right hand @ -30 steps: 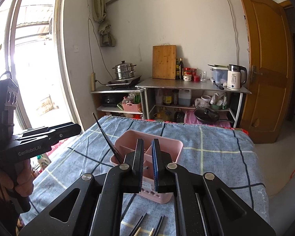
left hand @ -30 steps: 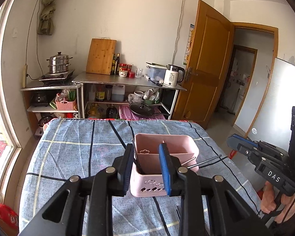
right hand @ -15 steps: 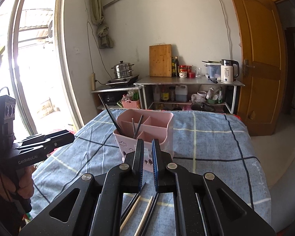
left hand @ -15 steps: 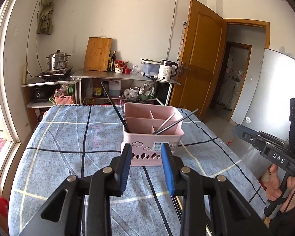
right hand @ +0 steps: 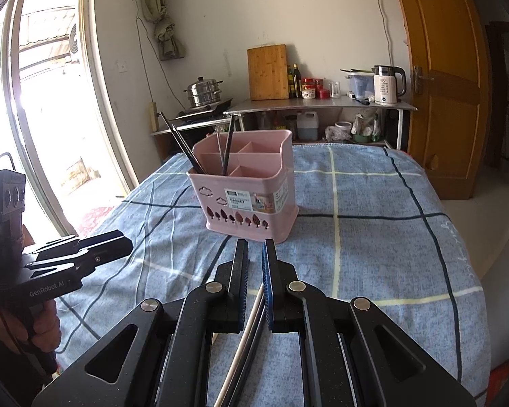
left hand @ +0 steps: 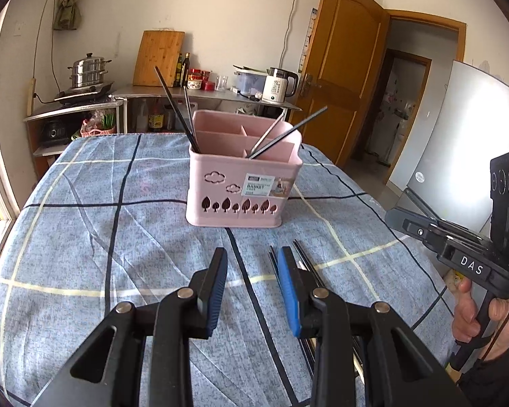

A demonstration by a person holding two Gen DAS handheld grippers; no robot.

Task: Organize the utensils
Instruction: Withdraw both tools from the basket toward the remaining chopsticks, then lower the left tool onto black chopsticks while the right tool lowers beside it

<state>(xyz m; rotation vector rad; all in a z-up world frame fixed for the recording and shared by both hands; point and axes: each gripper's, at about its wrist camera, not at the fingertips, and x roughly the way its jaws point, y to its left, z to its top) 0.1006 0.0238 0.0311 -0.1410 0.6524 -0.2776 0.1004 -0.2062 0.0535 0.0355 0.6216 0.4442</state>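
A pink utensil basket (left hand: 242,183) stands on the blue checked tablecloth (left hand: 85,224), with several dark chopsticks (left hand: 173,105) leaning in its compartments. It also shows in the right wrist view (right hand: 246,193). Loose chopsticks (left hand: 305,261) lie on the cloth in front of the basket, partly hidden by my left gripper's right finger. My left gripper (left hand: 252,264) is open and empty, low over the cloth. My right gripper (right hand: 253,257) has a narrow gap between its jaws, above loose chopsticks (right hand: 251,325) that lie under it.
A steel counter (right hand: 319,103) with kettle, cutting board and jars stands behind the table. A wooden door (left hand: 339,78) and a fridge (left hand: 458,142) are at the right, a window door (right hand: 47,118) at the left.
Both grippers have pulled back and dropped lower, away from the basket, which now stands further off. The loose chopsticks on the cloth have come into view. The left gripper's jaws stand wider.
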